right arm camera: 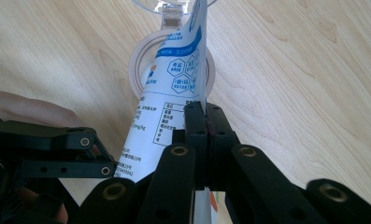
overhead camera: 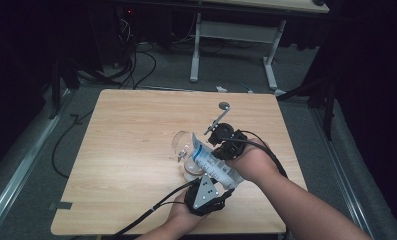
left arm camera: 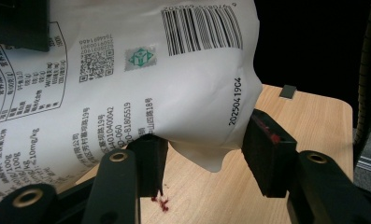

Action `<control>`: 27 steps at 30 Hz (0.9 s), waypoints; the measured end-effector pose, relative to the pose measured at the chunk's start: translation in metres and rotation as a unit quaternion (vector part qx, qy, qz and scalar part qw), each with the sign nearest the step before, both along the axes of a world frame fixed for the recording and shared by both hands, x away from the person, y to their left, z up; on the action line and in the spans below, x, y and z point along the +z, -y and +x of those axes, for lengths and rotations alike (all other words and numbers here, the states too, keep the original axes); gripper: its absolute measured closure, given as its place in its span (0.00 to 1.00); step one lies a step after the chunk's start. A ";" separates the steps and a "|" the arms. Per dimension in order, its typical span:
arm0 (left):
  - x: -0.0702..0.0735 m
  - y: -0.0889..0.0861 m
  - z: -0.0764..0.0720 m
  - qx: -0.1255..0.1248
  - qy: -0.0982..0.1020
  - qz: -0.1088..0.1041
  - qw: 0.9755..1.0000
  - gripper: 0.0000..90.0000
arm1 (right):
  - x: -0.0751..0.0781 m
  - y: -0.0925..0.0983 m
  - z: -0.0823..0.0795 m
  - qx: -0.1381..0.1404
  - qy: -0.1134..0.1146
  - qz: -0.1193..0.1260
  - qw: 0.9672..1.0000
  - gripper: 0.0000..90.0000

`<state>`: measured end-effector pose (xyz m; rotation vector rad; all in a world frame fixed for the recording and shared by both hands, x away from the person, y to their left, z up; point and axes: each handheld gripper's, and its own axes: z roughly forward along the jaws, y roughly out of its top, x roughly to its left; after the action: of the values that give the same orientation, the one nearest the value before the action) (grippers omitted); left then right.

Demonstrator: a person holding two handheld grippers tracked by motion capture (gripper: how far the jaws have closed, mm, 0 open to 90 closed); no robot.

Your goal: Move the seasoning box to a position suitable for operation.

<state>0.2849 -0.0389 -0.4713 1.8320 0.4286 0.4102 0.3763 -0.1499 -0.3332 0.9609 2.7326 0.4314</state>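
A white and blue printed bag (overhead camera: 213, 162) hangs slanted above the wooden table (overhead camera: 136, 125), held between both grippers. My right gripper (overhead camera: 215, 147) is shut on the bag's (right arm camera: 174, 79) thin edge, its jaws (right arm camera: 205, 114) pressed flat together on it. My left gripper (overhead camera: 220, 184) holds the lower end, and the bag's (left arm camera: 150, 70) crumpled bottom sits squeezed between its jaws (left arm camera: 204, 154). The bag's far end points down over a round clear cup (right arm camera: 135, 65). A clear glass piece (overhead camera: 180, 142) lies just beyond that cup (overhead camera: 191, 172).
A slim metal rod with a round grey end (overhead camera: 222, 111) rises beside my right gripper. Cables trail off the table's near edge. Bare wood (overhead camera: 126, 165) lies to the left. A small red stain (left arm camera: 163, 203) marks the table under my left jaws. A desk frame (overhead camera: 231, 35) stands beyond the table.
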 end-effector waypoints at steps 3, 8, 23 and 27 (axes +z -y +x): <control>0.000 0.000 0.000 0.001 0.001 0.000 1.000 0.58 | 0.000 0.000 0.000 0.001 0.000 0.000 1.000 1.00; 0.000 0.000 0.000 0.001 0.001 -0.001 1.000 0.59 | 0.000 -0.001 0.001 0.001 0.000 -0.001 1.000 1.00; 0.001 0.000 0.000 0.003 0.000 -0.006 1.000 0.59 | 0.001 -0.002 0.001 0.003 0.002 -0.002 1.000 1.00; 0.002 0.000 0.001 0.002 0.000 -0.006 1.000 0.59 | 0.001 -0.002 0.002 0.004 0.002 -0.002 1.000 1.00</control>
<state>0.2854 -0.0384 -0.4698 1.8191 0.4349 0.4097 0.3779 -0.1478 -0.3323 0.9468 2.7345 0.4285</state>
